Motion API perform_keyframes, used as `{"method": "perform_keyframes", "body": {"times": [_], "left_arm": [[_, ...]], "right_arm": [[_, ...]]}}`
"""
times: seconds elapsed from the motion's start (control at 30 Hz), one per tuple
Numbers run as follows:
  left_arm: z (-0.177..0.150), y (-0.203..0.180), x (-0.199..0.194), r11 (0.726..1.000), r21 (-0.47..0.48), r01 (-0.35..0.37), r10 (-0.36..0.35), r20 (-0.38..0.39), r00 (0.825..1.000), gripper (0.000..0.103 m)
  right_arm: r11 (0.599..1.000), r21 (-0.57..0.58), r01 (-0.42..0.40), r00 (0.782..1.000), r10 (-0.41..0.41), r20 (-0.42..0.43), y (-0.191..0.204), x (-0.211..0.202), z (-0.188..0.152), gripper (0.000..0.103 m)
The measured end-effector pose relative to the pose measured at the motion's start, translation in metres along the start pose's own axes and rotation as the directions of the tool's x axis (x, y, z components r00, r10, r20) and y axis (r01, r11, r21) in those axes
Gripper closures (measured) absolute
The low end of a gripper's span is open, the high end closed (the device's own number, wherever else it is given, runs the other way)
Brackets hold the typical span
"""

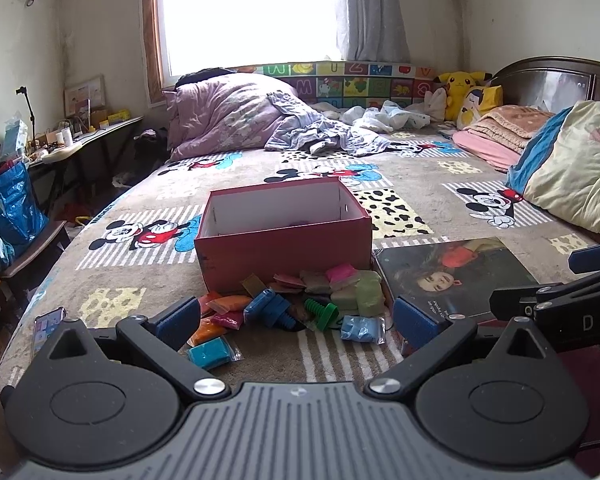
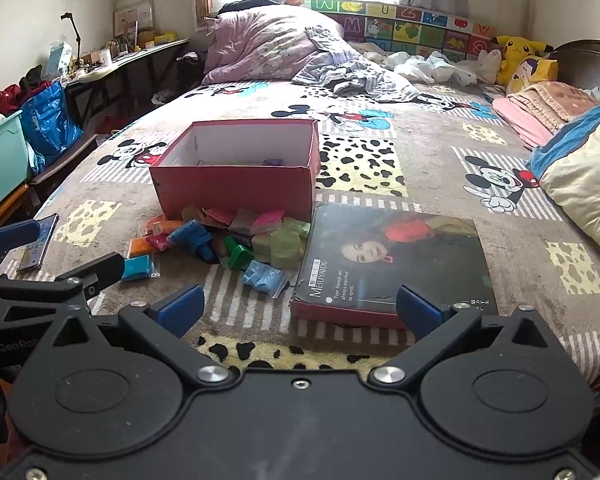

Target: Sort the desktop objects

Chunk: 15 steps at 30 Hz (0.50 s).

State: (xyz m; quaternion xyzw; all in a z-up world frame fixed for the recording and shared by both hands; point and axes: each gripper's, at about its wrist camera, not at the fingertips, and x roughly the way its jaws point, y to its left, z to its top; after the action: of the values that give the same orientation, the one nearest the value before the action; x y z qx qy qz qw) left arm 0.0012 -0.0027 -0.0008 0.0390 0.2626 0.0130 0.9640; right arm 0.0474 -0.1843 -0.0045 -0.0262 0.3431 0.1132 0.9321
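A red open box (image 1: 284,248) (image 2: 236,184) stands on the bed, with a small purple item inside. In front of it lies a pile of coloured clay packets (image 1: 340,284) (image 2: 272,236), a blue toy bolt (image 1: 266,308) (image 2: 194,238) and a green toy bolt (image 1: 322,312) (image 2: 238,254). The box lid (image 1: 456,276) (image 2: 392,260) with a printed portrait lies to the right. My left gripper (image 1: 296,322) is open and empty just short of the pile. My right gripper (image 2: 300,308) is open and empty, near the lid's front edge.
A phone (image 1: 46,326) (image 2: 38,244) lies at the bed's left edge. Quilts and pillows (image 1: 228,116) cover the far end, and a pillow (image 2: 584,184) lies at the right. A desk and blue bag (image 1: 12,208) stand left of the bed.
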Motion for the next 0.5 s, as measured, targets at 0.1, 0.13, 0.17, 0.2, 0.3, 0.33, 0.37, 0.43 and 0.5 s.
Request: {"method": "perform_keyframes", "body": {"times": [0.1,0.13,0.17,0.2,0.3,0.33,0.37,0.43,0.5], "left_arm": [[-0.0012,0.0013,0.0036,1.000,0.000,0.003,-0.003,-0.006,1.000,0.000],[-0.0010,0.0012,0.0040,1.000,0.000,0.002,-0.002,-0.005,1.000,0.000],[-0.0006,0.0016,0.0041,1.000,0.001,0.001,-0.001,-0.004,1.000,0.000],[0.0002,0.0024,0.0030,1.000,0.003,0.000,0.000,-0.002,1.000,0.000],[0.0009,0.0025,0.0024,1.000,0.004,0.000,0.000,0.000,1.000,0.000],[0.0011,0.0027,0.0023,1.000,0.003,0.001,-0.001,-0.001,1.000,0.000],[0.0016,0.0027,0.0003,1.000,0.003,0.002,-0.002,-0.001,1.000,0.000],[0.0014,0.0022,0.0002,1.000,0.007,0.003,-0.003,-0.002,1.000,0.000],[0.0008,0.0014,0.0014,1.000,0.010,0.003,-0.003,-0.004,1.000,0.000]], "right_arm": [[1.000,-0.002,0.000,1.000,0.000,0.004,0.0006,0.0001,-0.0021,0.001],[1.000,-0.003,0.002,1.000,-0.002,0.004,0.0008,0.0003,-0.0022,0.001],[1.000,-0.003,0.001,1.000,-0.001,0.005,0.0006,0.0004,-0.0021,0.001],[1.000,-0.002,0.001,1.000,-0.001,0.006,0.0004,0.0004,-0.0019,0.001],[1.000,-0.003,0.001,1.000,-0.001,0.008,0.0001,0.0004,-0.0018,0.001],[1.000,-0.004,0.001,1.000,-0.001,0.009,0.0000,0.0006,-0.0017,0.001],[1.000,-0.004,0.001,1.000,-0.001,0.010,0.0000,0.0003,-0.0018,0.001],[1.000,-0.002,-0.002,1.000,0.002,0.010,-0.0006,0.0003,-0.0020,0.001],[1.000,-0.002,-0.003,1.000,0.003,0.013,-0.0003,-0.0022,-0.0020,0.001]]}}
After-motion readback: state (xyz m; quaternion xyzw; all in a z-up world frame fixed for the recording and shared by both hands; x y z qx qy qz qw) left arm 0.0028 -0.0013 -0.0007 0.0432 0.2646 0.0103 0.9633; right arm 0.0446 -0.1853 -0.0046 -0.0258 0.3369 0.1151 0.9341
